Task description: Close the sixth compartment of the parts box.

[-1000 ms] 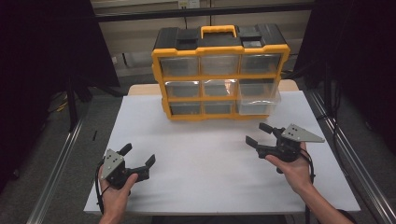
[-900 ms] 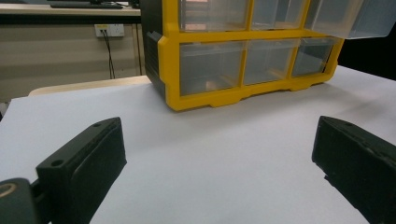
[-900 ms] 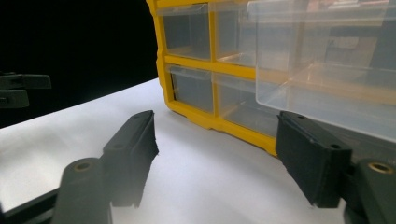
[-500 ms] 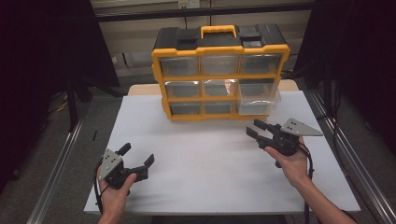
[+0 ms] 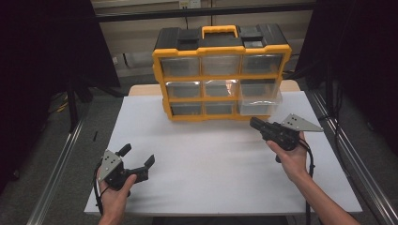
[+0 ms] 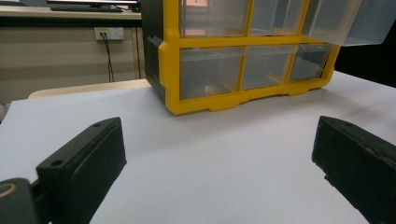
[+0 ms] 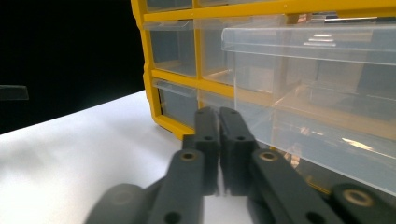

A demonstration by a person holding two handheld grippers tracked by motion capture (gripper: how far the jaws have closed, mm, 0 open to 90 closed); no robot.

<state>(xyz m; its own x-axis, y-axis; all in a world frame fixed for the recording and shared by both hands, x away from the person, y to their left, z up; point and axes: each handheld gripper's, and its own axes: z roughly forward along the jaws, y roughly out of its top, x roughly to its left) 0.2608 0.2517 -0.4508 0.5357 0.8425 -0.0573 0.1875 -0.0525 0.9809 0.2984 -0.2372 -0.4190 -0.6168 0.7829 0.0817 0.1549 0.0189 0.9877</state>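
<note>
While drawer (image 5: pixel 259 106) juts out, right gripper (image 5: pixel 254 123) nears.

You are standing in what looks like a lab or test room set up for recording. Your tabletop (image 5: pixel 211 154) is covered in plain white and flanked by metal rails (image 5: pixel 56 173) on both sides. Black curtains (image 5: pixel 42 47) close off the left and right. Behind the tabletop runs a beige wall (image 6: pixel 70 56) with a power socket (image 6: pixel 108 32) and a cable hanging from it. A yellow and black parts organiser (image 5: pixel 220 70) with clear plastic drawers stands at the far edge.
</note>
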